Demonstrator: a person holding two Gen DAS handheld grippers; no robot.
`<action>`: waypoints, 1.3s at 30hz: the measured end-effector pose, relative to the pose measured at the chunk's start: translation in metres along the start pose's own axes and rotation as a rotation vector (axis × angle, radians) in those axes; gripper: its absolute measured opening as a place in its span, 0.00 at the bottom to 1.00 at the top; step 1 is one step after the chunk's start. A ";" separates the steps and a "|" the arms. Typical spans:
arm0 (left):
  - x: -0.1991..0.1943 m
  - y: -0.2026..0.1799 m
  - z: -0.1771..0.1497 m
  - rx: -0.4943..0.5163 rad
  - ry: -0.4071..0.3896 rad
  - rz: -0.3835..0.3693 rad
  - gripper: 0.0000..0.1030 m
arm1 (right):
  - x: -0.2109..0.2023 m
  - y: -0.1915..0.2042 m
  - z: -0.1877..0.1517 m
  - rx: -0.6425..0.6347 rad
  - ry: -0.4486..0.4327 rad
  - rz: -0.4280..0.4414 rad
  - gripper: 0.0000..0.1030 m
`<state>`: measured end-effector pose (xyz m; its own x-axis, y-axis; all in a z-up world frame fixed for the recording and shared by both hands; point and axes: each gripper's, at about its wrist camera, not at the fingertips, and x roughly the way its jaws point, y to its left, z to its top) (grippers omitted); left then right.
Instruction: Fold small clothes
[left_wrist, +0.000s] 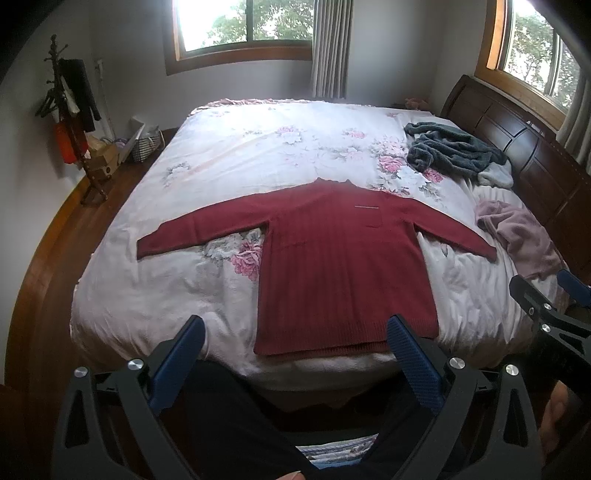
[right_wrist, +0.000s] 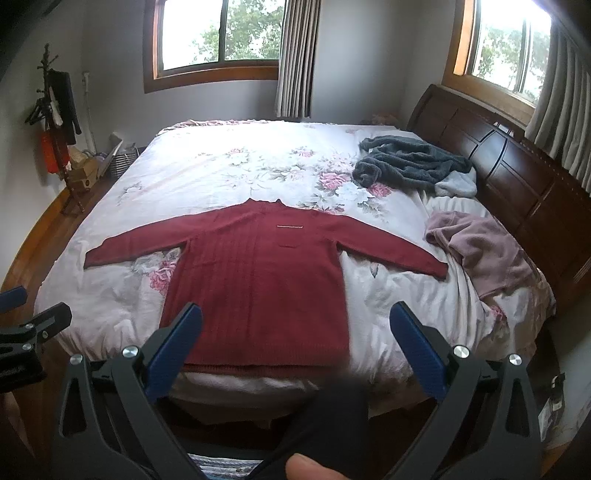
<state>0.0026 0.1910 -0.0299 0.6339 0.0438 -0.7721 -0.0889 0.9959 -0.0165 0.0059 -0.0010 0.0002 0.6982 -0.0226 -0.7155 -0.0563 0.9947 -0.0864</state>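
Note:
A dark red knit sweater (left_wrist: 332, 266) (right_wrist: 258, 280) lies flat on the bed, both sleeves spread out sideways, collar at the far side, hem at the near edge. My left gripper (left_wrist: 295, 332) hangs open above the near edge of the bed, just short of the hem, nothing between its blue pads. My right gripper (right_wrist: 295, 321) is also open and empty, held over the hem. In the left wrist view the right gripper (left_wrist: 546, 295) shows at the right border; in the right wrist view the left gripper (right_wrist: 26, 314) shows at the left border.
The bed (left_wrist: 258, 155) has a white floral cover. A grey fleece garment (left_wrist: 450, 147) (right_wrist: 410, 162) and a pink garment (left_wrist: 517, 232) (right_wrist: 484, 247) lie near the dark wooden headboard (right_wrist: 517, 177) on the right. A coat rack (left_wrist: 70, 110) and boxes stand at the far left. A person's legs are below.

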 end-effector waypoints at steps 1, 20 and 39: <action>0.001 0.000 0.000 0.001 0.002 0.001 0.96 | 0.000 0.000 0.000 0.000 -0.001 -0.001 0.98; 0.002 0.001 0.003 -0.001 0.007 -0.001 0.96 | 0.001 -0.004 0.005 -0.001 -0.012 0.000 0.98; 0.004 0.004 -0.001 -0.004 0.007 -0.002 0.96 | -0.001 -0.003 0.008 0.000 -0.018 -0.005 0.98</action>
<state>0.0041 0.1946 -0.0342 0.6289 0.0414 -0.7764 -0.0905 0.9957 -0.0202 0.0112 -0.0029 0.0062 0.7115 -0.0263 -0.7022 -0.0526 0.9945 -0.0905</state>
